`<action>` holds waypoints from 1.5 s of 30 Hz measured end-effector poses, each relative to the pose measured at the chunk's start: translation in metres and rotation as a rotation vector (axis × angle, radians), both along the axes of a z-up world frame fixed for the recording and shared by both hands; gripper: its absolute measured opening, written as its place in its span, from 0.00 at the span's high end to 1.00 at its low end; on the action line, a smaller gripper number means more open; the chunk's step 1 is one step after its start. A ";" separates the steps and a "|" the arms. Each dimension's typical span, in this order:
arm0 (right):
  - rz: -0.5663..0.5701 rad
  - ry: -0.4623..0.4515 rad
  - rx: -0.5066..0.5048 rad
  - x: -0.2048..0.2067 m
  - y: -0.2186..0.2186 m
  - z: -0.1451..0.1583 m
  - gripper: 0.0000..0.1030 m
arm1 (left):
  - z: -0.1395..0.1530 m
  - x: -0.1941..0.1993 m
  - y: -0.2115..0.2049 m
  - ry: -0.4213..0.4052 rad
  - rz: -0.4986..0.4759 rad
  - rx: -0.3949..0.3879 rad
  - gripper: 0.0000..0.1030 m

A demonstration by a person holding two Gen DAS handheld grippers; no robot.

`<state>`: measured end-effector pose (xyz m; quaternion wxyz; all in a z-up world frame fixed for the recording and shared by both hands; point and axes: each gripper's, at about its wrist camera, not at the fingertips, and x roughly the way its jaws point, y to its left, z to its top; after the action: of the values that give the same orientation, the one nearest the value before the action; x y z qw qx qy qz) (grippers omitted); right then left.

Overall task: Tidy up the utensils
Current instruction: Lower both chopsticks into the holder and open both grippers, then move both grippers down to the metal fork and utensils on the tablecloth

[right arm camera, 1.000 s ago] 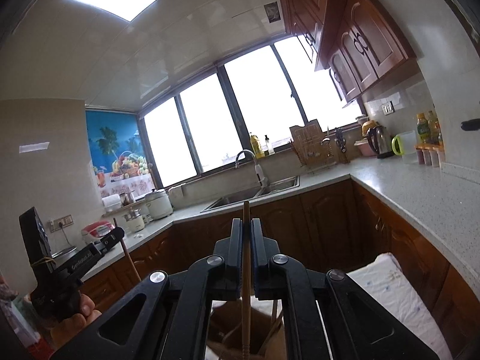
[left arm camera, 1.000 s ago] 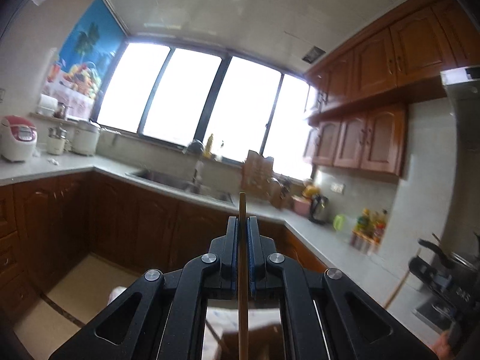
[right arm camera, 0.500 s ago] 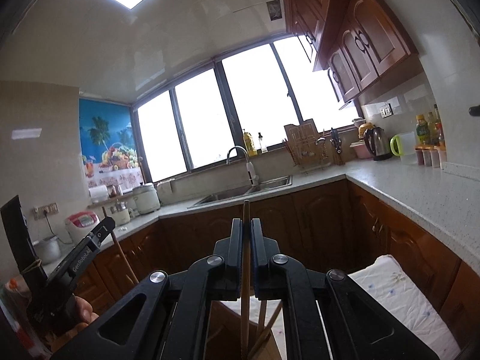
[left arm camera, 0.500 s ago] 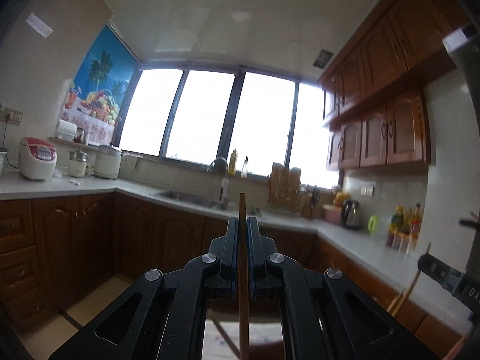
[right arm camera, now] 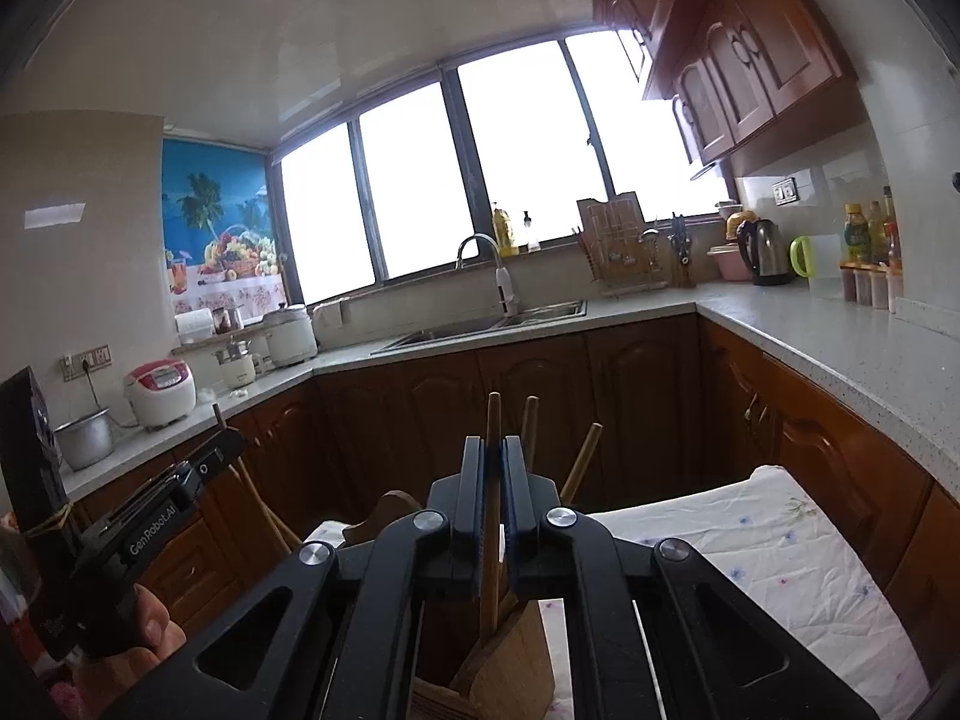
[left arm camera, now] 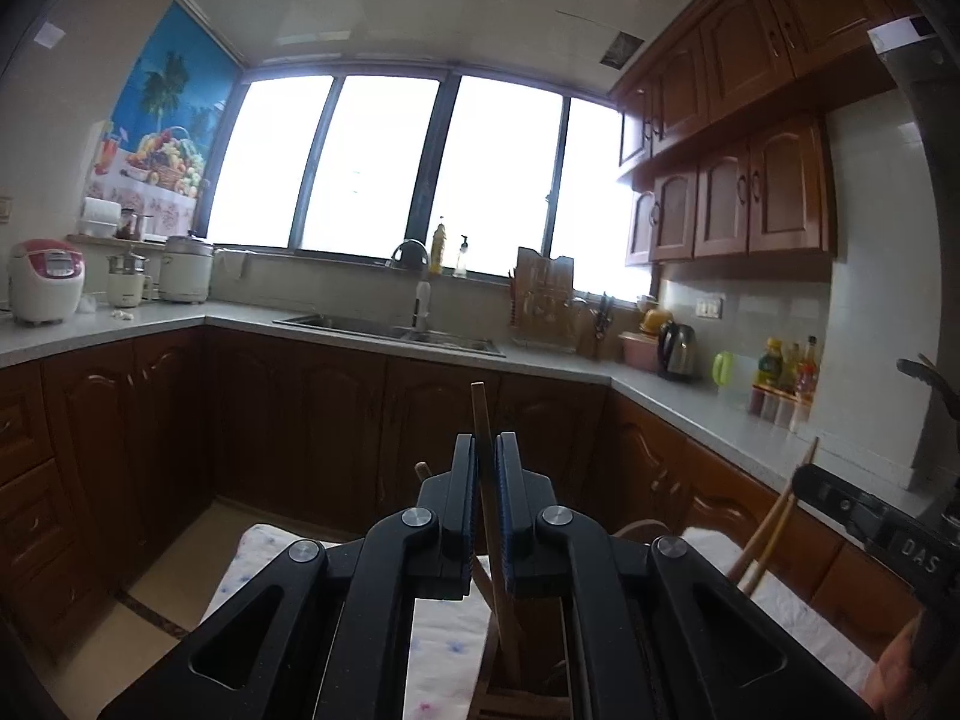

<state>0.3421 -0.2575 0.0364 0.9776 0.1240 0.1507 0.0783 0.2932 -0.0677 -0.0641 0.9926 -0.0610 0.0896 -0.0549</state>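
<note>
chopsticks (left arm camera: 487, 516) (right arm camera: 492, 516) now dip into the wooden holder (right arm camera: 504, 678) under us; earlier they hung above it. both grippers (left arm camera: 486, 501) (right arm camera: 492, 504) stay clenched on one each, seemingly near release.

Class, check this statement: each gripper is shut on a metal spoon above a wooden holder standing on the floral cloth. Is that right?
Not quite. The left gripper and right gripper are each shut on a wooden chopstick, not a metal spoon; both wrist views show it. The rest stands: the wooden holder is below them, on the floral cloth.
</note>
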 end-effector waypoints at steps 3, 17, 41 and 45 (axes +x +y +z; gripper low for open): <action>0.010 0.032 0.015 0.004 -0.002 0.003 0.92 | 0.004 -0.001 0.003 0.017 0.001 0.007 0.95; 0.027 0.080 0.132 -0.017 -0.020 0.011 0.58 | 0.058 -0.005 0.052 0.046 -0.026 -0.002 0.35; 0.010 0.214 0.096 -0.134 -0.046 0.006 0.38 | 0.059 -0.081 0.129 0.519 -0.034 -0.086 0.21; -0.007 0.278 0.065 -0.153 -0.050 -0.005 0.38 | 0.057 -0.093 0.133 0.571 -0.053 -0.090 0.21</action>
<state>0.1887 -0.3071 0.0313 0.9430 0.1656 0.2819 0.0620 0.2006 0.0650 -0.0070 0.9218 -0.1158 0.3643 -0.0651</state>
